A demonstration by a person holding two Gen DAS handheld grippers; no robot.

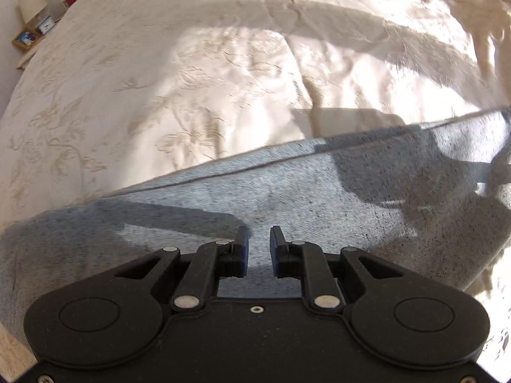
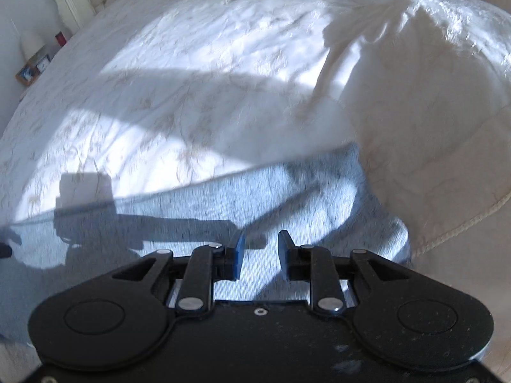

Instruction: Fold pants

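Grey-blue pants (image 1: pixel 287 198) lie flat on the embroidered bedspread (image 1: pixel 159 79); above them the left gripper (image 1: pixel 258 242) and right gripper (image 2: pixel 261 249) hover, jaws parted, holding nothing

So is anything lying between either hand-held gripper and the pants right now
Nothing visible. The left hand-held gripper and right hand-held gripper both sit open directly over the grey-blue pants, bare fabric showing between their fingers. The white bedspread lies beyond the pants' far edge.

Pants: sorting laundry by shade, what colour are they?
Light blue denim pants, clearest in the left wrist view.
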